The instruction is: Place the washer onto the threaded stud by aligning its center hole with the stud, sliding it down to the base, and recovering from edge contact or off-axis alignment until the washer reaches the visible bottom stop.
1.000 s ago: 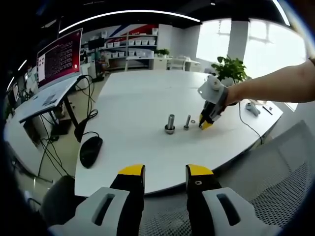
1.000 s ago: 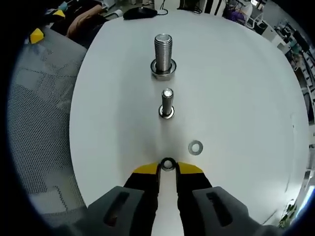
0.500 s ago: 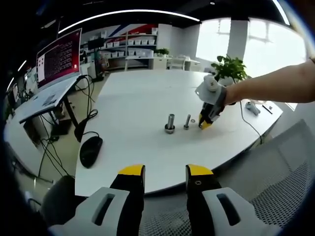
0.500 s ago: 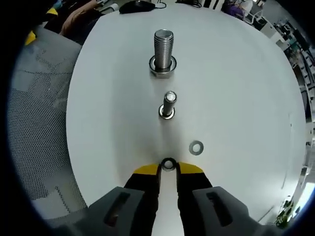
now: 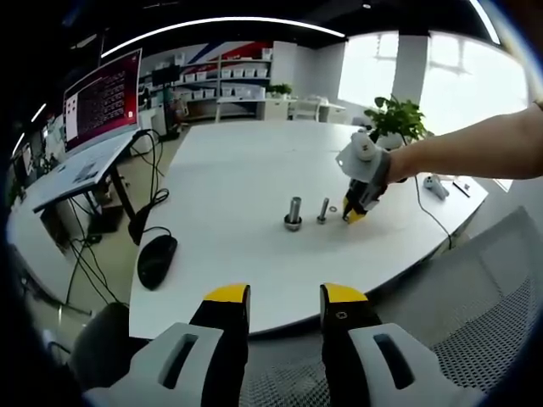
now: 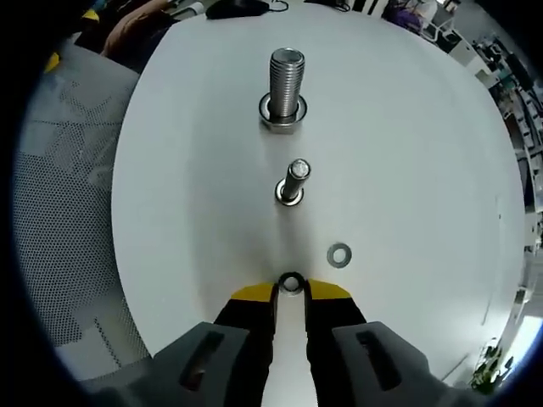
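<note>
In the right gripper view my right gripper (image 6: pixel 290 290) is shut on a small dark washer (image 6: pixel 291 282) pinched at its yellow tips, just above the white table (image 6: pixel 407 153). Ahead stand a thin threaded stud (image 6: pixel 293 180) and, farther off, a thick threaded stud (image 6: pixel 285 86) with a washer at its base. A loose silver washer (image 6: pixel 339 253) lies to the right. In the left gripper view my left gripper (image 5: pixel 284 297) hangs open near the table's front edge, and the right gripper (image 5: pixel 354 214) sits beside the thin stud (image 5: pixel 322 210) and the thick stud (image 5: pixel 293 213).
A black mouse (image 5: pixel 156 258) and cables lie at the table's left end. A mesh chair (image 6: pixel 59 212) stands along the table's edge. A potted plant (image 5: pixel 395 119) and a small white object (image 5: pixel 434 186) sit at the far right. A desk with a monitor (image 5: pixel 103 95) stands at left.
The right gripper view has shifted slightly, so the studs appear a little to the right and more tilted. The washer stays pinched. The left gripper has not moved.
</note>
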